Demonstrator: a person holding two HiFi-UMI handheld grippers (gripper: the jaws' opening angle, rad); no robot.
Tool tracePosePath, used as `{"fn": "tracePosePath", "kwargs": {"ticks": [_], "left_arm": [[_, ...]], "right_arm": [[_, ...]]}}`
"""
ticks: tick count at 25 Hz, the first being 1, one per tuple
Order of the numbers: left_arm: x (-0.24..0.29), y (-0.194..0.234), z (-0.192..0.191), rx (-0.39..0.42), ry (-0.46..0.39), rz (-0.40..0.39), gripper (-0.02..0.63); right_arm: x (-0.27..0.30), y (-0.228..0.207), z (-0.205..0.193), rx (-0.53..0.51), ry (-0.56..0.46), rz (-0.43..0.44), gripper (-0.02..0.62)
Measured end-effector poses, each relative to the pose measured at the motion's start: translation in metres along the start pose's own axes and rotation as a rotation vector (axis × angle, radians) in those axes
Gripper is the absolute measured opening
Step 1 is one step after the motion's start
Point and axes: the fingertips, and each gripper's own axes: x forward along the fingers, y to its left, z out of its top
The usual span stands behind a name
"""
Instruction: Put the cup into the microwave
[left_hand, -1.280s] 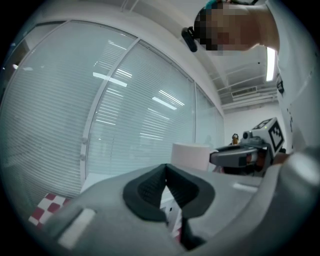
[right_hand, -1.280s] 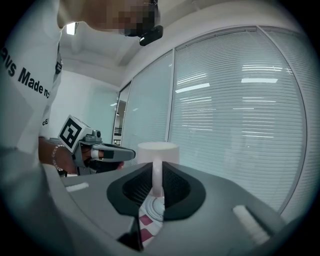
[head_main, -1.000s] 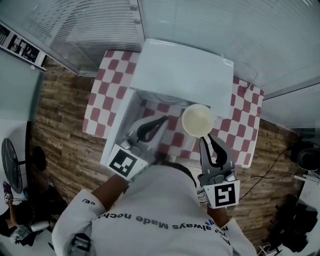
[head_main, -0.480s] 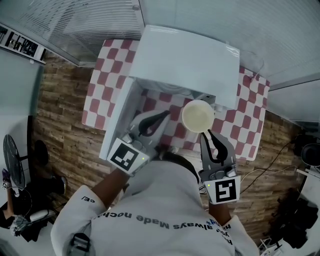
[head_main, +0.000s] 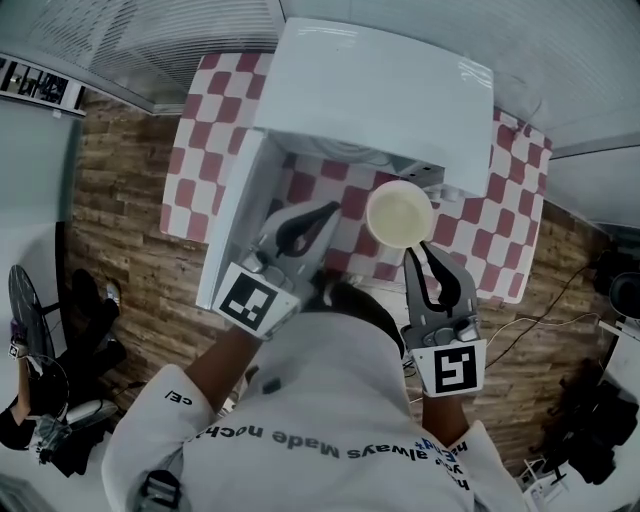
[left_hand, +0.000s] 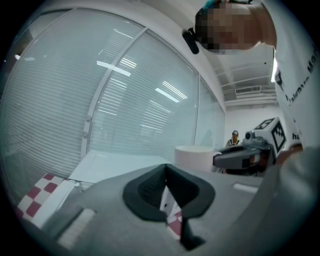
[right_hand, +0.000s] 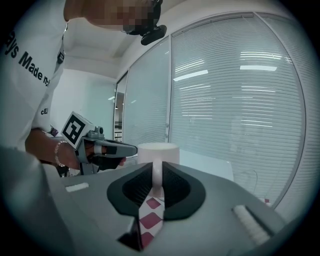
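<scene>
A person in a white printed T-shirt (head_main: 300, 420) stands over a table (head_main: 195, 150) spread with a red-and-white checked cloth, tongs in each hand, facing a white microwave (head_main: 380, 90). At the left, the microwave's door (head_main: 232, 225) stands swung open toward the person. Just inside it the left tongs (head_main: 325, 212) hover over the cloth, closed to a sliver and gripping nothing; whether they touch the door cannot be told. To the right, the pale cup (head_main: 399, 213) hangs upright in the air just in front of the oven's mouth, clear of the cloth, with nothing visible inside it. The right tongs (head_main: 418, 255) carry it, pinched on its handle (right_hand: 156, 175) from the person's side. By the look of it, opening the door and picking up the cup are done. What is left is to pass the cup through the opening, set it down inside, release the handle and draw the tongs out. The cavity itself is hidden beneath the microwave's top.
</scene>
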Motion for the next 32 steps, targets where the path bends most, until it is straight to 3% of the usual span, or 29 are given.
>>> {"fn": "tracePosePath", "kwargs": {"ticks": [19, 32], "left_arm": [[0.008, 0.023, -0.065, -0.048, 0.033, 0.025, 0.002], [0.017, 0.052, -0.096, -0.011, 0.021, 0.054, 0.002]], "right_arm": [[0.042, 0.011, -0.069, 0.013, 0.016, -0.024, 0.043], [0.084, 0.009, -0.106, -0.004, 0.018, -0.032, 0.043]]}}
